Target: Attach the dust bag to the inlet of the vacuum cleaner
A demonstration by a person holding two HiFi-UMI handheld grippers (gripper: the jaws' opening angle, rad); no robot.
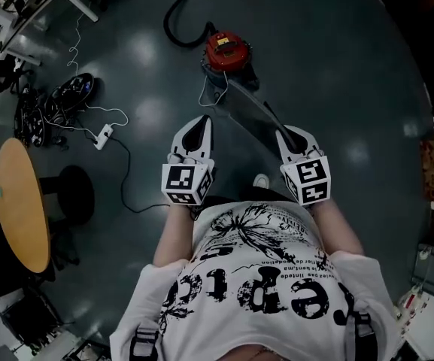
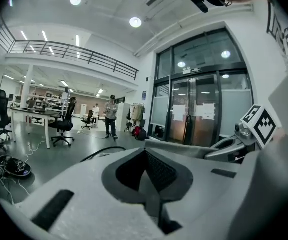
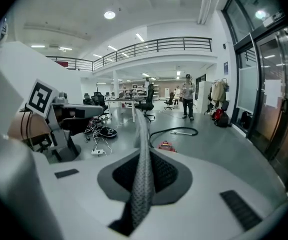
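Observation:
The red vacuum cleaner (image 1: pixel 228 49) stands on the dark floor ahead of me, its black hose (image 1: pixel 177 13) curling away behind it. A long grey dust bag (image 1: pixel 248 110) stretches from the vacuum back to my right gripper (image 1: pixel 288 135), which is shut on its near end. In the right gripper view the bag (image 3: pixel 142 129) runs edge-on out of the jaws of the right gripper (image 3: pixel 141 151) toward the vacuum (image 3: pixel 166 146). My left gripper (image 1: pixel 201 120) is held level beside the bag, shut and empty. In its own view the left gripper (image 2: pixel 144 150) shows pads together, with the bag (image 2: pixel 181 146) to its right.
A round wooden table (image 1: pixel 21 201) stands at the left, with a black stool beside it. Cables and a white power strip (image 1: pixel 102 135) lie on the floor left of me. Glass doors (image 2: pixel 198 109) are on the right. Desks, office chairs and people stand far off.

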